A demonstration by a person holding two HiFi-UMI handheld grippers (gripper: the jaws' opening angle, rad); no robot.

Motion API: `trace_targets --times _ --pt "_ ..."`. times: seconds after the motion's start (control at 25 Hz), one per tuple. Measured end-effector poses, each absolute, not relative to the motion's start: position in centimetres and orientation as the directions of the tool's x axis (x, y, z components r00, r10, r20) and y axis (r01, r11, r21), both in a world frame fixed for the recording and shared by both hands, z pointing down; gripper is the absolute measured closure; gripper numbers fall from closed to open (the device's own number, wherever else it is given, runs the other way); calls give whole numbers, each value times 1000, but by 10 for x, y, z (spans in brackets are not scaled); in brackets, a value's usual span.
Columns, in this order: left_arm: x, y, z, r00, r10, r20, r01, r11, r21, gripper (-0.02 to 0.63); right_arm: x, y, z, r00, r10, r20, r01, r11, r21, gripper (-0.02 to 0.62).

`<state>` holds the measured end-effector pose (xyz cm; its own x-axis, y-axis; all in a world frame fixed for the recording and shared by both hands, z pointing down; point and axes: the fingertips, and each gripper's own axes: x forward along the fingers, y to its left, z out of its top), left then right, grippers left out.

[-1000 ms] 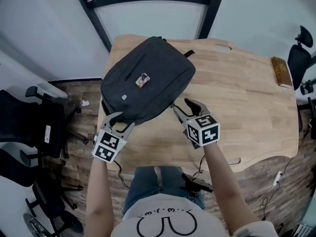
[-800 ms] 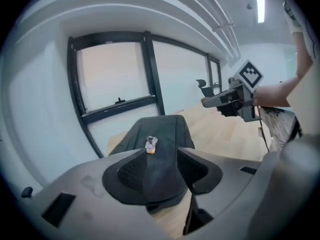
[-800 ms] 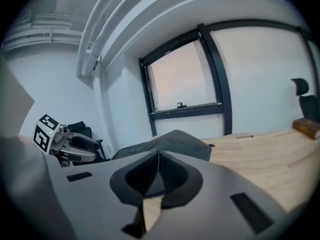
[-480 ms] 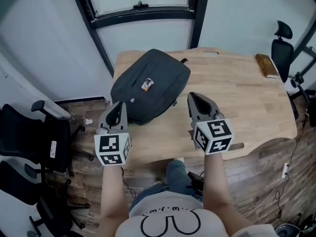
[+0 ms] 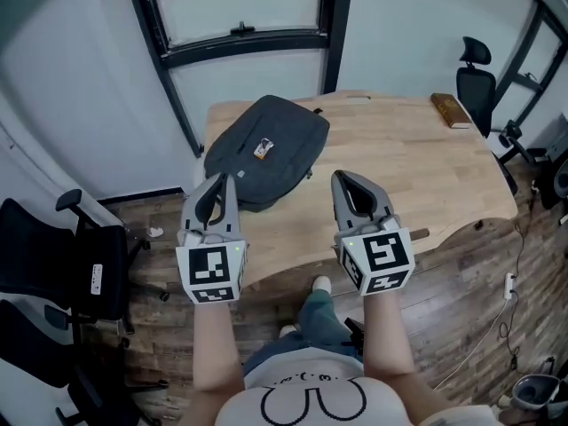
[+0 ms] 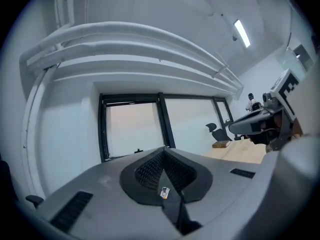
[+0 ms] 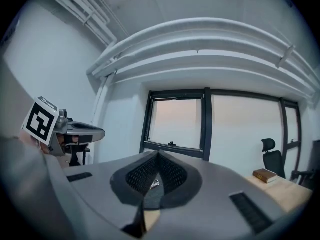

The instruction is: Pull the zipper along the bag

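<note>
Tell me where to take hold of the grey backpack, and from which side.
Probably grip the backpack by its near rounded edge, coming in low from the person's side with the left gripper. It lies flat on the table, so its broad face offers nothing to pinch; the edge does. The zipper pull is too small to make out.

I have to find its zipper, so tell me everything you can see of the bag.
The bag is a dark grey fabric backpack, lying flat on the table's far left corner. A small orange and white tag sits on its upper face. Its zipper is too small to make out. Only the table touches it.
</note>
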<state>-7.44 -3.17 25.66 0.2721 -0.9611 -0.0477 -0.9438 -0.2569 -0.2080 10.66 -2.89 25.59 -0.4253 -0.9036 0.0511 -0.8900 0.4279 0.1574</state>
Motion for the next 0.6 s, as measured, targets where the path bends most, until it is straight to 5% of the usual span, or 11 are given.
trace_targets --times 0.6 --pt "-55 10 229 242 -965 -102 -946 -211 -248 589 115 10 225 -459 -888 20 -865 452 217 545"
